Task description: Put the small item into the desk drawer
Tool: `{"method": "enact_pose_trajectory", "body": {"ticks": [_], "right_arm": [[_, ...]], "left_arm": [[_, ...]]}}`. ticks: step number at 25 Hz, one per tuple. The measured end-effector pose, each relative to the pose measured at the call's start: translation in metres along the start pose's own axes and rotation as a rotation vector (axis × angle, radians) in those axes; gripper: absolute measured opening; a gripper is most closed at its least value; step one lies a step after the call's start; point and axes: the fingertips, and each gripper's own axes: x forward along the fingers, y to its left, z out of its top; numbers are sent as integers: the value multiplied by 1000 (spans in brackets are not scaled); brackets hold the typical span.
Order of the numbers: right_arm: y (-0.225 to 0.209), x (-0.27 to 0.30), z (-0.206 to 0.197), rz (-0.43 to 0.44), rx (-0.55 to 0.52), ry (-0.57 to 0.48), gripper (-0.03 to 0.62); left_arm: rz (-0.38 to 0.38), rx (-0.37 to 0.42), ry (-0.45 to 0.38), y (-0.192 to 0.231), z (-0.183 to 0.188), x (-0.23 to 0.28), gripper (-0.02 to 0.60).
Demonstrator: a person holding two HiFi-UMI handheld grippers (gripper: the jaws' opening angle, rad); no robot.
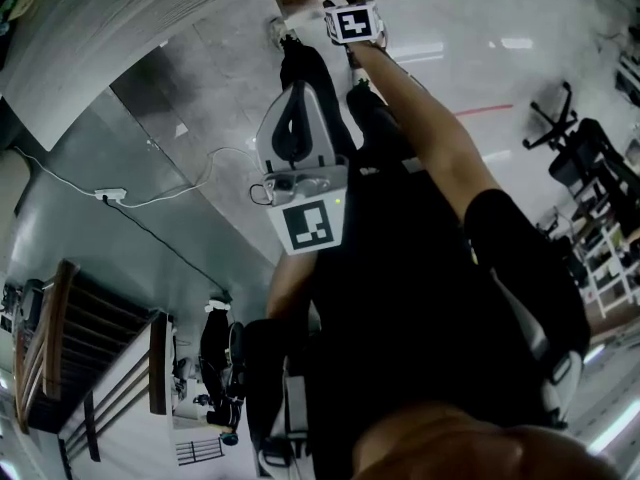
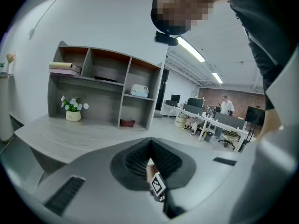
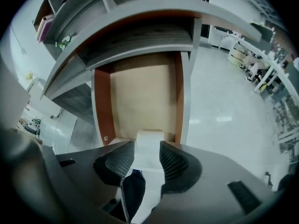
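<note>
Item (image 3: 149, 138) and drawer (image 3: 140, 97) line up almost exactly in the right gripper view. The white, box-like item sits between the pads of the right hand-held gripper (image 3: 147, 158), which are set at a middling width and press its two sides. Its long axis runs along the jaws, from 6 o'clock back toward the camera to 12 o'clock, where its far end pokes out past the fingertips. Straight ahead of that end, at 12 o'clock, the open drawer shows a bare tan floor between red-brown side walls, pulled out from under the counter (image 2: 70, 134). The item's tip appears to hang over the drawer's near edge; whether it touches the wood cannot be told.

In the head view the right arm is stretched out full toward 12 o'clock, so that hand is by far the nearer to the drawer. The left hand-held gripper (image 2: 149, 146) is kept back close to the body (its jaws meet at the tips, with nothing between them) and looks across the counter toward the shelves.

The coming move seems to turn on this one alignment: the item already points down the length of the drawer. A short push to 12 o'clock, a drop, and a parting of the jaws would likely lay it flat on the floor without turning it.
</note>
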Motion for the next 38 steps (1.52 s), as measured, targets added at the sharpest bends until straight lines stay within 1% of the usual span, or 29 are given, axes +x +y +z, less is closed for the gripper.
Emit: {"method": "enact_pose_trajectory", "body": {"ticks": [2, 6, 10, 13, 14, 17, 18, 22, 25, 28, 29, 33, 38], "right_arm": [[1, -10, 1, 6, -8, -12, 142], [3, -22, 3, 19, -8, -35, 47], [3, -42, 4, 35, -9, -51, 2], [3, -57, 6, 47, -17, -67, 0], [6, -63, 6, 64, -15, -70, 0], [27, -81, -1, 178, 17, -51, 0], [28, -88, -1, 192, 16, -55, 0], [14, -122, 10, 166, -31, -149, -1], [14, -151, 13, 206, -34, -191, -1], [-5, -175, 17, 164, -76, -279, -1], [-7, -184, 16, 165, -85, -304, -2], [-8, -231, 8, 200, -110, -364, -2], [-11, -283, -6, 243, -148, -442, -2]], "left_arm": [[3, -1, -10, -5, 4, -6, -9], [7, -5, -35, -12, 9, -14, -9], [11, -8, -50, -25, 15, -23, -9], [17, -4, -61, -35, 20, -30, -9], [20, -1, -66, -39, 22, -32, -9], [33, 6, -89, -50, 28, -42, -9], [38, 8, -96, -53, 29, -45, -9], [51, 19, -125, -71, 35, -60, -9], [62, 33, -154, -85, 43, -71, -9], [77, 48, -177, -97, 49, -83, -9], [82, 51, -185, -101, 50, -87, -9], [96, 48, -218, -119, 56, -106, -9], [101, 114, -237, -140, 61, -130, -9]]}}
